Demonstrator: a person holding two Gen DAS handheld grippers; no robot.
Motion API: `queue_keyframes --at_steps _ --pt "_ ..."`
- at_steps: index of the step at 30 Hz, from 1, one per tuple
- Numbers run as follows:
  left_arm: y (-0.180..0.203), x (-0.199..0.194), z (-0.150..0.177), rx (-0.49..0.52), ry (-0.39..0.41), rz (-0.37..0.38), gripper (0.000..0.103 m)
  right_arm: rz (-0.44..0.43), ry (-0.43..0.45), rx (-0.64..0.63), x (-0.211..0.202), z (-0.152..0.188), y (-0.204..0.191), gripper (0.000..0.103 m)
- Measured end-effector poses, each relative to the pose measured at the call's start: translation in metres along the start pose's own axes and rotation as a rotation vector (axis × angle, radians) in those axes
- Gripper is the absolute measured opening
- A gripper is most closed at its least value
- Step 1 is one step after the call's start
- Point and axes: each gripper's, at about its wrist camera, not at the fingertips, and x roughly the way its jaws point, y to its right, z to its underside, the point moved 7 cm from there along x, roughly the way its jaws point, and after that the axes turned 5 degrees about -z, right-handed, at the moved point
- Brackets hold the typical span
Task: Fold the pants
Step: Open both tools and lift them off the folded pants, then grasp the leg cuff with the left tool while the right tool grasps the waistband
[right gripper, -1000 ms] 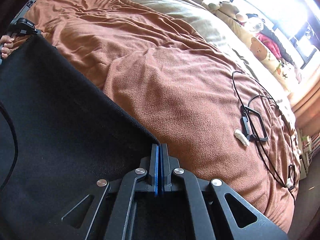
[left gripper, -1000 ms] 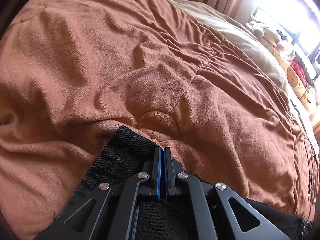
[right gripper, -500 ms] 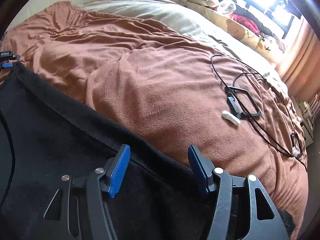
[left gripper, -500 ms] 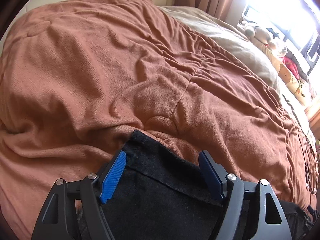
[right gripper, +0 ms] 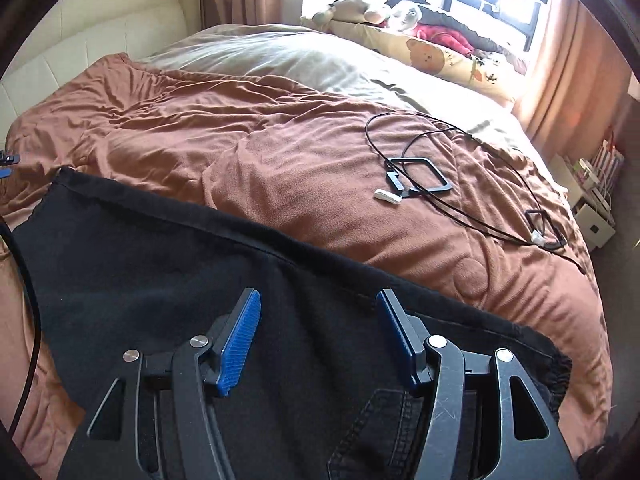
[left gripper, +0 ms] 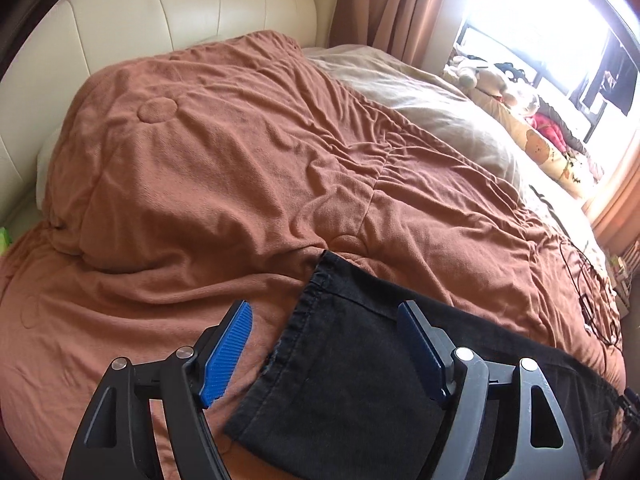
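Hovering tilted down over pants (left gripper: pixel 352 380) | left claw (left gripper: pixel 324 350) agape, empty | right claw (right gripper: pixel 318 338) agape, empty

One pair of black pants (right gripper: pixel 168 264), one brown blanket (left gripper: pixel 224 168), two claws.

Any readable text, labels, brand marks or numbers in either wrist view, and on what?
None readable.
The printed cushion by the window shows cartoon pictures only; any lettering is too blurred.
The black pants, brown blanket and both grippers carry no visible marks.
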Motion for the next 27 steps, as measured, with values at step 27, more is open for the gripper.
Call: queue_keyframes --at_steps 27 --pt "-0.056 -0.103 0.115 -0.092 -0.001 0.100 0.077 0.030 0.116 0.246 -0.177 0.134 0.044 0.078"
